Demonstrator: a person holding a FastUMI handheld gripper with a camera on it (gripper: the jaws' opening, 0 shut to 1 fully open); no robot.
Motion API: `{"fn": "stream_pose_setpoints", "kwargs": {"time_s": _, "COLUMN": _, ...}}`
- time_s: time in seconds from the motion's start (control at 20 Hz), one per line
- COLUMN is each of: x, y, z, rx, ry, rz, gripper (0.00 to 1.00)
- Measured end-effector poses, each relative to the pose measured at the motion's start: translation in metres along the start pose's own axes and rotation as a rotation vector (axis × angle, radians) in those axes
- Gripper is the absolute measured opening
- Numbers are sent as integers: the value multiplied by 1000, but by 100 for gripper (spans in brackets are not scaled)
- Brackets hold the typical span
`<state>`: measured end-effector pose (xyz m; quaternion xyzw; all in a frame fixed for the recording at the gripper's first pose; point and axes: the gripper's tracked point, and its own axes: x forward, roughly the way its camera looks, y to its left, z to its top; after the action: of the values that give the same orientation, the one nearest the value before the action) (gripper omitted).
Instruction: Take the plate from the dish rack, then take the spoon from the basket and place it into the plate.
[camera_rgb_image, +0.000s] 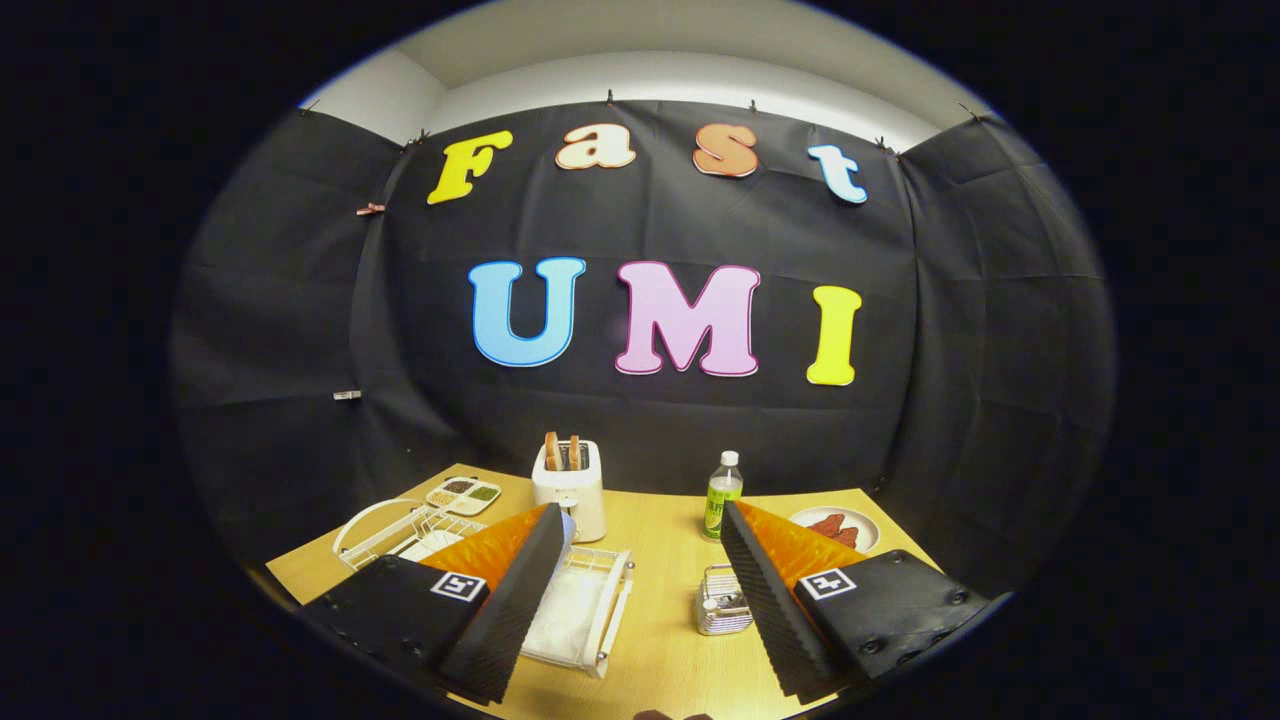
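Claw (645, 600) spread wide above table (660, 640), holding nothing, small metal basket (722, 603) by right finger (770, 610)

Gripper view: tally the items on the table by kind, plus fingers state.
Toaster: 1
Bottle: 1
Plate of food: 1
Divided dish: 1
Dish rack: 1
White tray: 1
Metal basket: 1
Total: 7
Gripper: open, nothing between the fingers; tray and basket lie just ahead of them.
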<state>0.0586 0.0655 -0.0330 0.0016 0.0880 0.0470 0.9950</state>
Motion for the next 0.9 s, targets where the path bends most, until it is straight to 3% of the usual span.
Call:
{"fn": "stream_pose_setpoints", "kwargs": {"time_s": 0.35, "x": 77, "y": 52, "z": -15, "rx": -19, "ry": 177, "rz": 75, "gripper": 97}}
{"fn": "stream_pose_setpoints", "kwargs": {"time_s": 0.9, "x": 143, "y": 82, "z": -124, "rx": -1, "ry": 568, "rz": 69, "gripper": 98}}
